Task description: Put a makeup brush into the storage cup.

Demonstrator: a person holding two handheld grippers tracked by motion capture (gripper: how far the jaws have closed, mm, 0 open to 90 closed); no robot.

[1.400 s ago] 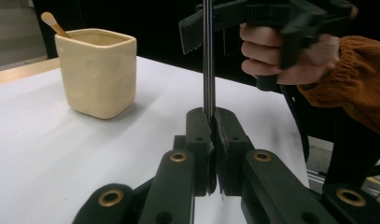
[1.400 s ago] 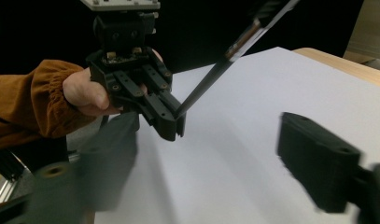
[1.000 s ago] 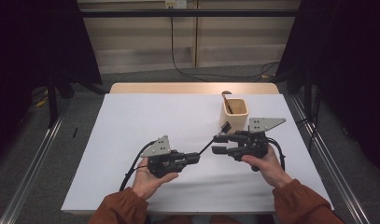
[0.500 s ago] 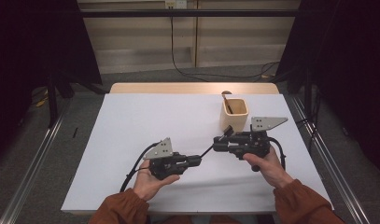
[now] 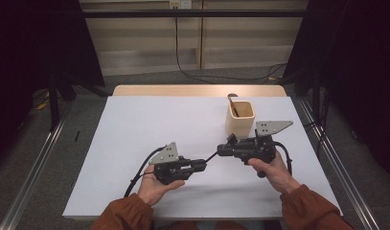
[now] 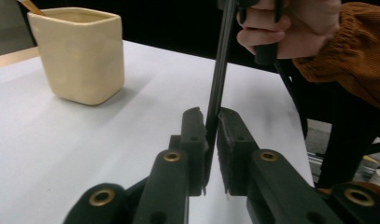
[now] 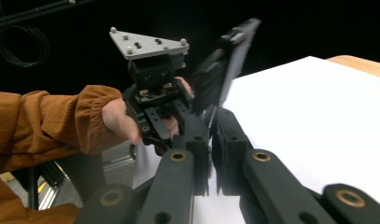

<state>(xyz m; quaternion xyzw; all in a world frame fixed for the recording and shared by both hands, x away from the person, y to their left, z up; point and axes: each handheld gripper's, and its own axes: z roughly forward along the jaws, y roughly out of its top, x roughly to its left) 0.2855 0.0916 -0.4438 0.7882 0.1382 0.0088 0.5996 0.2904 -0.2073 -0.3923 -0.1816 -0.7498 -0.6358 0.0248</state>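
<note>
Both the left gripper (image 5: 200, 165) and right gripper (image 5: 223, 149) clamp a thin dark rod (image 6: 219, 74), apparently a utensil, above the table (image 5: 135, 124); transfer incomplete, cup (image 5: 240, 116) placement remaining.

No writing, label, brand mark, number or sign can be read in any of the views. The cream square ceramic cup (image 5: 240, 116), at about one o'clock on the white-covered table (image 5: 135, 129), has plain walls in the high view, and its near face in the left gripper view (image 6: 82, 56) is bare too. The grey three-cornered metal plate (image 7: 148, 45) on the left hand-held gripper (image 7: 204, 100), at eleven o'clock in the right gripper view, carries small screws and holes, no lettering.
</note>
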